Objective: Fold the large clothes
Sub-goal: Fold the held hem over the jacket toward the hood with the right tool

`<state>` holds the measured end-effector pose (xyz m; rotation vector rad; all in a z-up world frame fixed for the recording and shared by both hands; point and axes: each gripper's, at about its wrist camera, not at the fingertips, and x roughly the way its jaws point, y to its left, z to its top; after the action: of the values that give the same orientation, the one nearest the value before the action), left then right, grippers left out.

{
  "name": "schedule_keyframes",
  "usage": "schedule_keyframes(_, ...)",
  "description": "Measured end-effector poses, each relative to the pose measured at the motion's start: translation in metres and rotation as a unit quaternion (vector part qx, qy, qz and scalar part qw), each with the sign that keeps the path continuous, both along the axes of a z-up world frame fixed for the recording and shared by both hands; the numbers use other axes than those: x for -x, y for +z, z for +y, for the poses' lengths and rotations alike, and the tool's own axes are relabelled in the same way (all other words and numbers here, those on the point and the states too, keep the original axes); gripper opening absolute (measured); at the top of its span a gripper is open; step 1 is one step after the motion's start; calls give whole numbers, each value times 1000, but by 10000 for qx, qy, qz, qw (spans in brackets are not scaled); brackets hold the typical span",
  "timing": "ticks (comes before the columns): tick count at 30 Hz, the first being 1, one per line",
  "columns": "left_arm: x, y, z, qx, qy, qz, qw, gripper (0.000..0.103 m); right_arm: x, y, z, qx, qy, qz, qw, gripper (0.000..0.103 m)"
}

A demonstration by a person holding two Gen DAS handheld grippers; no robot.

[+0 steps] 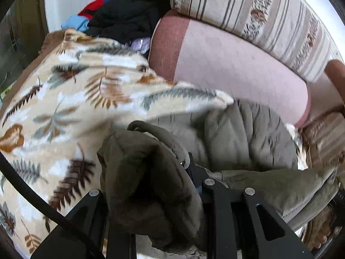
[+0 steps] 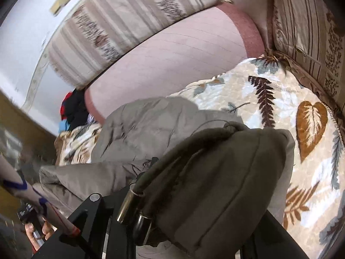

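left wrist view, nearest first: left hand-held gripper (image 1: 172, 194) is clenched on a thick dark olive fold of the jacket (image 1: 248, 133), fabric bunched between its black fingers (image 1: 217, 190) and hiding the tips. a black cable (image 1: 32, 196) curves past at lower left. beyond the fold the jacket's paler grey-green quilted body lies rumpled on the leaf-print blanket (image 1: 64, 99) (blurry here), which covers the sofa seat. behind that comes the pink bolster (image 1: 226, 64), then the striped cushion (image 1: 248, 6) on top of it. far left corner: a heap of clothes (image 1: 120, 17), black w/ red and light blue bits, against the white wall.

right wrist view: right hand-held gripper (image 2: 163, 211) is likewise grasping the jacket (image 2: 151, 125), a dark olive padded part w/ a drawcord and two metal cord ends (image 2: 133, 207) hanging right at the jaws. lower left, the person's other hand (image 2: 38, 231) and the left tool's grip show. jacket body spreads out past the hold over the leaf-print blanket (image 2: 280, 99); pink bolster (image 2: 172, 60) behind, striped cushion (image 2: 133, 21) above it, another patterned pillow (image 2: 306, 32) at far right. clothes heap (image 2: 73, 108) sits small at the bolster's left end.
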<state>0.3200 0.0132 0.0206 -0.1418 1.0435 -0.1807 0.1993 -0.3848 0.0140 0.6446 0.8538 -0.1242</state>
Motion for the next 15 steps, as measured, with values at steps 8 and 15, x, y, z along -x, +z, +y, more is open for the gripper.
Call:
schedule_keyframes(8, -60, -20, -46, -822, 199, -220, 9962, 25, -64, -13, -22, 186, -164, 163, 9996, 26)
schedule_keyframes(15, -71, -37, -40, -554, 354, 19, 9978, 31, -81, -31, -32, -195, -208, 83, 9996, 41)
